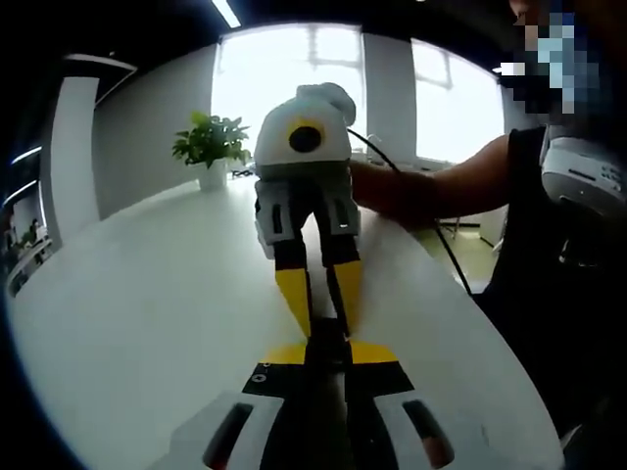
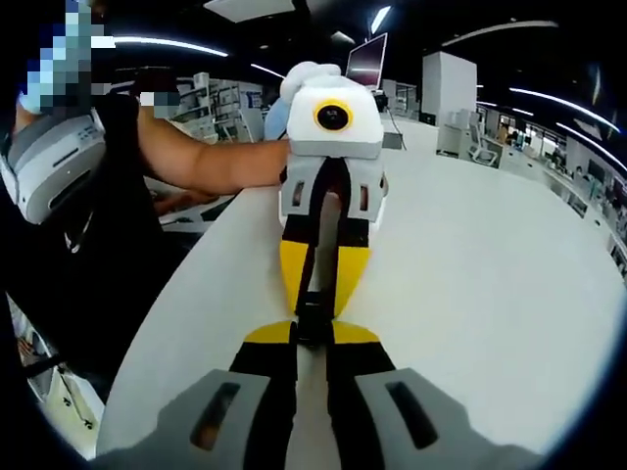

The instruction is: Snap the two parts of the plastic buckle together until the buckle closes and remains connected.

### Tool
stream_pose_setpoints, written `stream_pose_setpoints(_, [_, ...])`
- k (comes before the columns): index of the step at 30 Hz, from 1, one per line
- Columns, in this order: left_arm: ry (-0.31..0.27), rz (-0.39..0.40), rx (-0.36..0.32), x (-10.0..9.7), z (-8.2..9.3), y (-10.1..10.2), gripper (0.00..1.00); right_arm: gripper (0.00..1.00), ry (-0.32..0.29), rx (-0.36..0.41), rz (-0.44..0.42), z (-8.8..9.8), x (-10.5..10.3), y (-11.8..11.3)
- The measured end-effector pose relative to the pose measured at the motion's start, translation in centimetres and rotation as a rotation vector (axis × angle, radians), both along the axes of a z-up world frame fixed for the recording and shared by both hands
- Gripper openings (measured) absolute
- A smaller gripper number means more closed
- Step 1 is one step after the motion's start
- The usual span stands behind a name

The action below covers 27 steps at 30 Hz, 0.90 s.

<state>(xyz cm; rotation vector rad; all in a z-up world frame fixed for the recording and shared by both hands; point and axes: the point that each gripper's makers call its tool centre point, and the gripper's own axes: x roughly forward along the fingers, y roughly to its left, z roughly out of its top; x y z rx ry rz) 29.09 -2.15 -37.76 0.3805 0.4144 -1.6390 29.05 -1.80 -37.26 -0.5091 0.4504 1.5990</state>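
- Two handheld grippers: the left gripper, seen from behind in the left gripper view, and the right gripper, seen likewise in the right gripper view; each also faces the other's camera.
- One black plastic buckle, pinched between the two pairs of yellow-tipped jaws; whether its two parts are joined cannot be told.
- One white table.
- One potted plant at the table's far end.
- One monitor in the right gripper view.
- One person, one forearm reaching to a gripper in each view.
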Motion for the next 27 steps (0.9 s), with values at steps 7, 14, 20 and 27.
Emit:
stream_pose_setpoints(7, [-0.003,0.003,0.002,-0.4,-0.3,-0.1,0.08,0.09,0.003,0.036,-0.032,-0.1,0.1,-0.2])
stream_pose_setpoints(14, [-0.007,0.009,0.007,-0.6,-0.2,0.1,0.09,0.09,0.010,0.065,-0.044,-0.1,-0.1,-0.2])
stream_pose_setpoints(20, [-0.003,0.013,0.012,-0.9,-0.2,0.3,0.09,0.09,0.005,0.067,-0.048,0.0,-0.4,-0.1])
stream_pose_setpoints(27, [0.006,0.016,0.010,-1.0,-0.1,0.5,0.10,0.09,0.004,0.070,-0.052,0.0,-0.6,-0.1])
